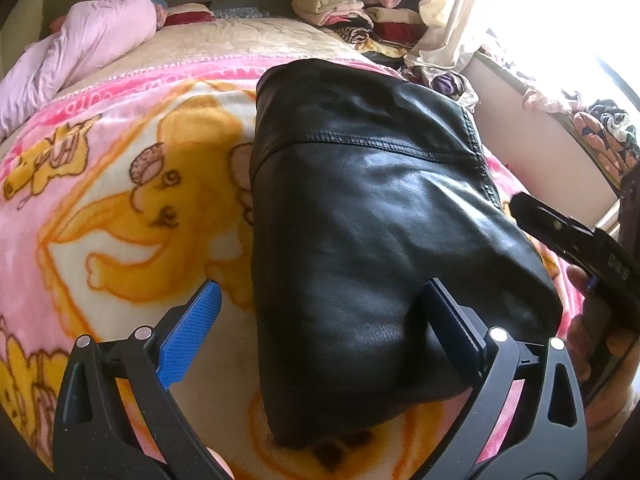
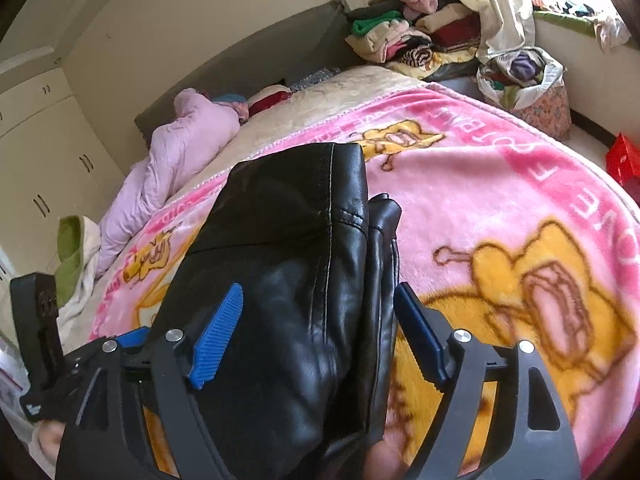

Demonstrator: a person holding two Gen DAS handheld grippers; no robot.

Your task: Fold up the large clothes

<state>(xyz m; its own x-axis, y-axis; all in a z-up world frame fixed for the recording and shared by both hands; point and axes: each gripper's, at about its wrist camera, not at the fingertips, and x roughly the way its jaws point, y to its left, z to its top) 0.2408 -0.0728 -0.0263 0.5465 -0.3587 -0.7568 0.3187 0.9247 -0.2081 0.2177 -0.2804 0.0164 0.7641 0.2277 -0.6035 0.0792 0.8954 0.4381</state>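
Note:
A black leather garment (image 1: 368,216) lies folded into a long bundle on the pink cartoon blanket (image 1: 120,184). My left gripper (image 1: 320,304) is open over the bundle's near left edge, its right finger above the leather, its left finger above the blanket. My right gripper (image 2: 318,308) is open above the garment (image 2: 288,264), with the folded right edge between its blue pads (image 2: 218,336). The right gripper's body also shows at the right of the left wrist view (image 1: 576,240). The left gripper's body shows at the lower left of the right wrist view (image 2: 44,344).
A pale pink quilt (image 1: 80,44) lies at the bed's head. Stacks of folded clothes (image 1: 344,4) sit at the far corner. A floral basket of clothes (image 2: 532,88) and a red box (image 2: 624,160) stand on the floor beside the bed. Wardrobe doors (image 2: 36,168) stand left.

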